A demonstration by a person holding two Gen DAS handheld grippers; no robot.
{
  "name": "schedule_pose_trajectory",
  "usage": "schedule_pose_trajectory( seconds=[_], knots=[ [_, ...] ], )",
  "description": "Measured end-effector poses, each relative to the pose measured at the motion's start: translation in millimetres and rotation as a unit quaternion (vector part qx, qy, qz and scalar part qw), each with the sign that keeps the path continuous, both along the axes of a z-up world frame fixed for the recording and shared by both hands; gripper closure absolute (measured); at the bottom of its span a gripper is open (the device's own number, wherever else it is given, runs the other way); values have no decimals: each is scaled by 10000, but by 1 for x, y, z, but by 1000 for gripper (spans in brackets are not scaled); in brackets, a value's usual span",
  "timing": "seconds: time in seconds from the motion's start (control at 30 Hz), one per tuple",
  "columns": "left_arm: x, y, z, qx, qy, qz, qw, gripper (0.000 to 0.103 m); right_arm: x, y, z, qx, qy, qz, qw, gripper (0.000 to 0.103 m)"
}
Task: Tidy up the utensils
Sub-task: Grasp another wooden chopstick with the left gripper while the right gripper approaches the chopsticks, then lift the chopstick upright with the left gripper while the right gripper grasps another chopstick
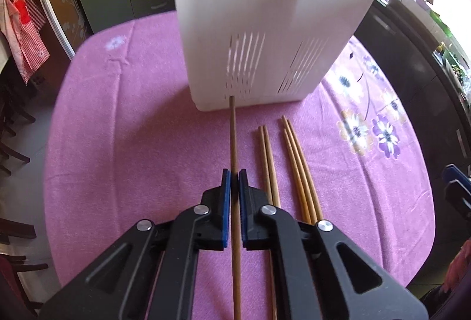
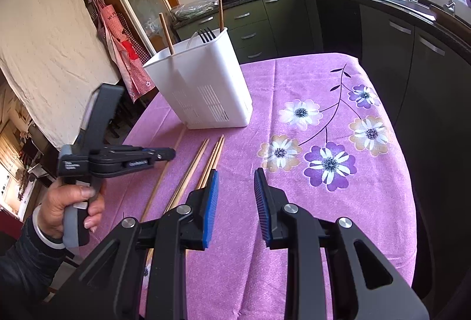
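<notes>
A white slotted utensil holder (image 1: 259, 34) stands on the purple flowered tablecloth (image 1: 123, 125); it also shows in the right wrist view (image 2: 203, 87), with two chopsticks and a black fork (image 2: 206, 36) standing in it. My left gripper (image 1: 234, 172) is shut on a single wooden chopstick (image 1: 233, 131) whose tip points at the holder's base. Several loose chopsticks (image 1: 294, 161) lie on the cloth just right of it, also seen in the right wrist view (image 2: 206, 164). My right gripper (image 2: 237, 172) is open and empty above the cloth, right of the chopsticks. The left gripper (image 2: 169, 154) appears there held by a hand.
Dark kitchen cabinets (image 2: 412, 61) and a counter with a sink and pots run along the back and right. A red checked apron (image 2: 123, 55) hangs at the left. Chairs (image 1: 11, 125) stand left of the table. The table edge drops off at the right.
</notes>
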State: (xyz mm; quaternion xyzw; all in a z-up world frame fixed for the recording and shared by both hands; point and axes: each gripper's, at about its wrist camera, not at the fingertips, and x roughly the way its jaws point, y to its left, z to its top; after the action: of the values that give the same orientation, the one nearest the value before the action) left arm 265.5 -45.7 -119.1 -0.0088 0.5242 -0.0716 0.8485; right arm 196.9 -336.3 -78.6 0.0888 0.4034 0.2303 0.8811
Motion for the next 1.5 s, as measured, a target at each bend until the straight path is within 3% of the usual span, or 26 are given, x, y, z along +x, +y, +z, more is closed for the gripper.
schedule_pose_trajectory(
  seconds=[0.33,0.6,0.9,0.97,1.07,1.5],
  knots=[
    [-63,19,74,-165,-969,-123,9951,97,-6,4,4,-43,-51,43,10000,73],
    [-109,32,96,-138,-1496,-102,9886,97,1,19,-5,-204,93,175,9996,70],
    [-128,43,99,-163,-1660,-109,9859,97,53,65,-45,-663,773,377,9941,70],
    [-129,44,99,-152,-1667,-113,9858,97,66,77,-57,-785,959,418,9914,78],
    [-130,45,98,-152,-1674,-122,9857,97,80,95,-69,-895,1180,513,9876,82],
    [-128,44,98,-167,-1668,-218,9856,97,86,133,-79,-1565,1284,688,9769,88]
  ],
)
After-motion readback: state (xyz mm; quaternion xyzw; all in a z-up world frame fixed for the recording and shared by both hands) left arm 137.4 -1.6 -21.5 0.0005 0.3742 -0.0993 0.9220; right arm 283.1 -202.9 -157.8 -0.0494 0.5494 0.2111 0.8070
